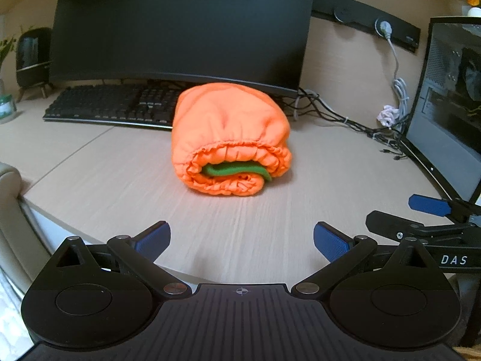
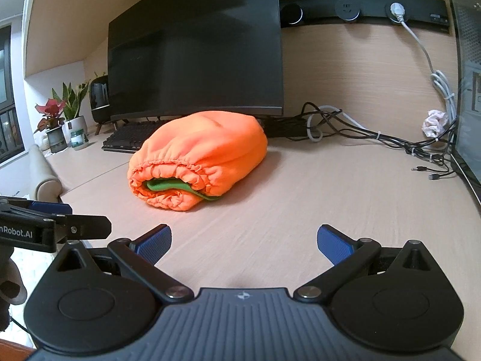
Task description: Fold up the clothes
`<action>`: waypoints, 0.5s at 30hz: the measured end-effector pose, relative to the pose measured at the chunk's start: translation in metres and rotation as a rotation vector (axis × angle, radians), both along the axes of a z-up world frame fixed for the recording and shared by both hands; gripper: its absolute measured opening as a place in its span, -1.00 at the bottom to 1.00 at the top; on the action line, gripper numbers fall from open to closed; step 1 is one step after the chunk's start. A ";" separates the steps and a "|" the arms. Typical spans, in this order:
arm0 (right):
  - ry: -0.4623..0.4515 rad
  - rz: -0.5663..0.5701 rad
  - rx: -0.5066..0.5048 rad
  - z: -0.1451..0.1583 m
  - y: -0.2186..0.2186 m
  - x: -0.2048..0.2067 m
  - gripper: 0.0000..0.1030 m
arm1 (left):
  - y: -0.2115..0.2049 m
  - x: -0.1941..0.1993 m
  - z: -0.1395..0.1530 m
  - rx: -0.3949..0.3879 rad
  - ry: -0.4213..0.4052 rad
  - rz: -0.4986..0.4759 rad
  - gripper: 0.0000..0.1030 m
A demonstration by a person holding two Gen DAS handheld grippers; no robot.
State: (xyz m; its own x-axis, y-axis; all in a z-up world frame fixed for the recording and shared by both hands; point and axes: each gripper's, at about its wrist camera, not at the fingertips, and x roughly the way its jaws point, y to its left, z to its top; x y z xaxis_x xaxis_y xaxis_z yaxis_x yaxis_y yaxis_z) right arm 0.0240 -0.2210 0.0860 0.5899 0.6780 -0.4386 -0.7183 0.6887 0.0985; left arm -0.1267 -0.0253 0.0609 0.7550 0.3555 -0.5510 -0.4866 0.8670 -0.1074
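On the pale wood-grain bench (image 1: 99,180), just in front of the big black curved monitor (image 1: 183,24), sits the bright orange fleece garment (image 1: 228,126), bundled into a fat roll with its gathered elastic hem facing the cameras and a strip of green lining (image 1: 237,171) peeping out of the fold; its far end lies close to the black keyboard (image 1: 105,106) beneath the monitor, though whether they touch I cannot tell. Both tools hang back on the near side of that bundle, well clear of it; the left gripper (image 1: 242,240) has its jaws spread wide and empty, blue pads apart over bare bench; the right gripper (image 2: 243,242) likewise, jaws released, nothing between them.

Judging by the shape, the fold looks largely done, perhaps finished; what remains, if anything, is tidying. To do that well, I'd say come in low from the near side of the bundle, one tool at each end of the ruffled hem, and pinch through all the layers rather than the top skin alone; fleece is springy and a shallow grip would likely let the roll bloom open. Keep pressure even so the green strip tucks in rather than dragging out; and steer away from the tangle of black cables (image 2: 345,126) right of the monitor.
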 end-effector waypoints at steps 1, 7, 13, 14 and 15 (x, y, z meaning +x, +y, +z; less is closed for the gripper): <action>-0.003 0.002 0.000 0.000 0.000 0.000 1.00 | 0.000 0.000 0.000 -0.001 0.000 0.002 1.00; -0.007 0.020 -0.003 0.000 0.003 -0.002 1.00 | -0.002 -0.003 -0.001 0.003 0.010 -0.005 1.00; -0.003 0.034 0.000 0.000 0.005 -0.001 1.00 | -0.003 -0.007 -0.001 0.002 0.008 0.007 1.00; -0.002 0.036 0.001 0.000 0.005 -0.001 1.00 | -0.003 -0.007 0.000 0.002 0.008 0.008 1.00; -0.001 0.037 0.001 0.000 0.006 -0.001 1.00 | -0.003 -0.007 0.000 0.003 0.008 0.005 1.00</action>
State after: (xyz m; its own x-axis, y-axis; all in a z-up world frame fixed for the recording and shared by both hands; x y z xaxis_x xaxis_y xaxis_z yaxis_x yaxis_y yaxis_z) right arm 0.0227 -0.2155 0.0856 0.5652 0.6999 -0.4368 -0.7433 0.6617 0.0985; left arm -0.1337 -0.0278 0.0608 0.7489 0.3607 -0.5559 -0.4917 0.8648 -0.1013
